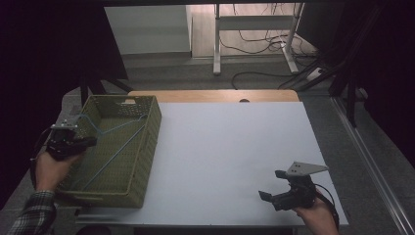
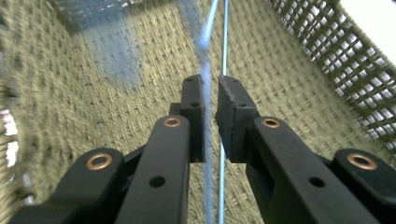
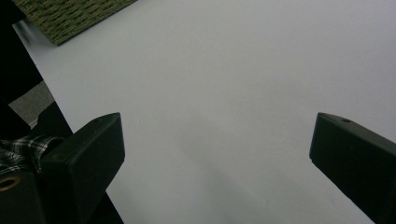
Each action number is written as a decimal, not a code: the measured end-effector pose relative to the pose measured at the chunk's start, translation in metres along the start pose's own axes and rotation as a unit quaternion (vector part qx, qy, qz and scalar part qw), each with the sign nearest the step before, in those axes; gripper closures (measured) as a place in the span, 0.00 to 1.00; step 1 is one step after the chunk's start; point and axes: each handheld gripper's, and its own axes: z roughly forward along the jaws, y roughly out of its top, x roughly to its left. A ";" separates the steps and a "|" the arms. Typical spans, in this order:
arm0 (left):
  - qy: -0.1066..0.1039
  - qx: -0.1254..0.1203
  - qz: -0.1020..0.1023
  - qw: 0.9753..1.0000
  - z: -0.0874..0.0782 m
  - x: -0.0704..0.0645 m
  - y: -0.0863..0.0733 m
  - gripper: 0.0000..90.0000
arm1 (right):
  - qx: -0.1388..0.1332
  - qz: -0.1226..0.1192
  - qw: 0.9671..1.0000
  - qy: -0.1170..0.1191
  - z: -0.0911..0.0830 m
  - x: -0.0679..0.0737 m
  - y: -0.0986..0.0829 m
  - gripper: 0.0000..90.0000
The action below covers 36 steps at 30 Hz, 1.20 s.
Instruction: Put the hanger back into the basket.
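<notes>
Left gripper (image 2: 210, 100) pinched narrow around blue cable (image 2: 224, 42) in basket (image 1: 147, 147); right gripper (image 1: 274, 186) wide, idle; advise lifting slowly, clearing basket rim.

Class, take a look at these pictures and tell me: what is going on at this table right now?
A person works at a white table with a claw in each hand. The left claw is down inside a green woven basket at the table's left side, its jaws nearly closed around a thin blue wire hanger lying in the basket. Whether it actually grips the wire is hard to tell. The right claw hovers wide open over the bare tabletop near the front right, holding nothing.
</notes>
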 end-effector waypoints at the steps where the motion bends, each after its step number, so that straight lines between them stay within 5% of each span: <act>1: -0.002 -0.014 0.003 1.000 -0.006 -0.005 0.000 0.84 | -0.001 0.000 1.000 -0.001 0.000 0.000 0.000 0.03; 5: -0.025 -0.055 0.014 0.998 -0.024 -0.029 0.000 0.63 | -0.004 -0.001 1.000 -0.009 -0.004 0.003 0.002 0.03; 11: -0.079 -0.113 0.035 0.990 -0.038 -0.082 -0.003 0.29 | -0.012 0.006 1.000 -0.028 -0.011 0.006 0.000 0.03; 14: -0.107 -0.118 0.047 0.986 -0.037 -0.106 -0.007 0.19 | -0.006 0.006 0.999 -0.042 -0.014 0.007 -0.002 0.02; 21: -0.142 -0.107 0.053 0.983 -0.029 -0.140 -0.026 0.06 | -0.003 0.007 0.998 -0.055 -0.018 0.010 -0.005 0.01; 29: -0.103 -0.084 0.081 0.988 -0.019 -0.164 -0.046 0.00 | -0.015 0.013 0.998 -0.064 -0.022 0.006 -0.012 0.00; 36: -0.094 -0.084 0.094 0.988 -0.012 -0.166 -0.051 0.00 | -0.004 0.020 0.997 -0.072 -0.015 0.001 -0.018 0.00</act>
